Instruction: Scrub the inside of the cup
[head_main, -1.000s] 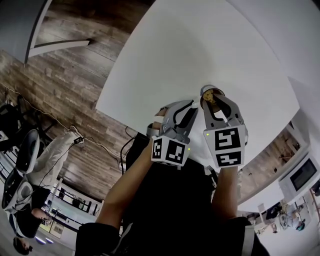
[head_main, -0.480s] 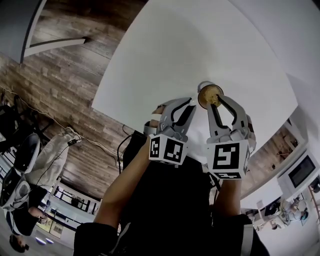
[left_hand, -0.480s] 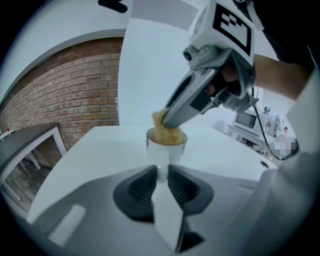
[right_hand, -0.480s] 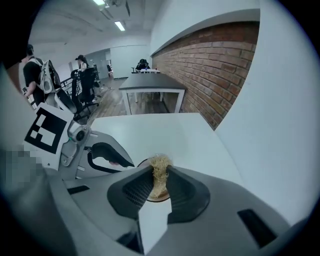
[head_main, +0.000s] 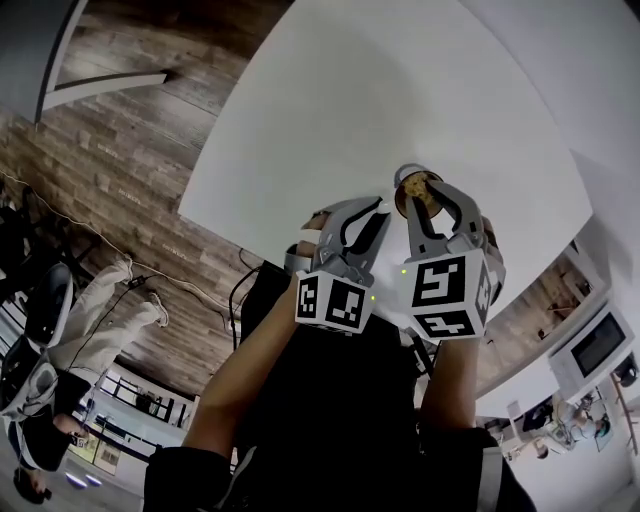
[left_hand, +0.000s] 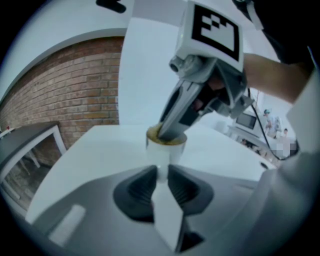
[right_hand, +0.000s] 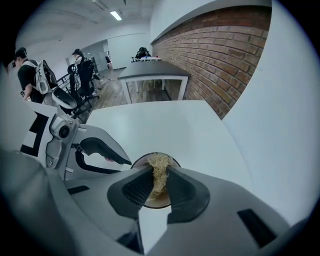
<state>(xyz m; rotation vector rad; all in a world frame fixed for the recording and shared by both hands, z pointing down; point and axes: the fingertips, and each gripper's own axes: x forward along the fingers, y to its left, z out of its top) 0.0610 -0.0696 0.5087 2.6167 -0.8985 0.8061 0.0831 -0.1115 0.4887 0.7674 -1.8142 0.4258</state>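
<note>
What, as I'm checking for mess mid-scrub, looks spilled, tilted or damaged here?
Nothing stands out. The cup sits upright in the grip of the left tool. The right tool holds the tan fibrous scrubber down inside it, and the white table shows no spill.

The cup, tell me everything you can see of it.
The small round white cup stands upright, glossy like ceramic, with a brownish inside. The left tongs pinch a narrow white part on its near side, likely its handle. The right tongs push a tan fibrous scrubber into its open mouth. Whether its base rests on the white table isn't clear.
</note>
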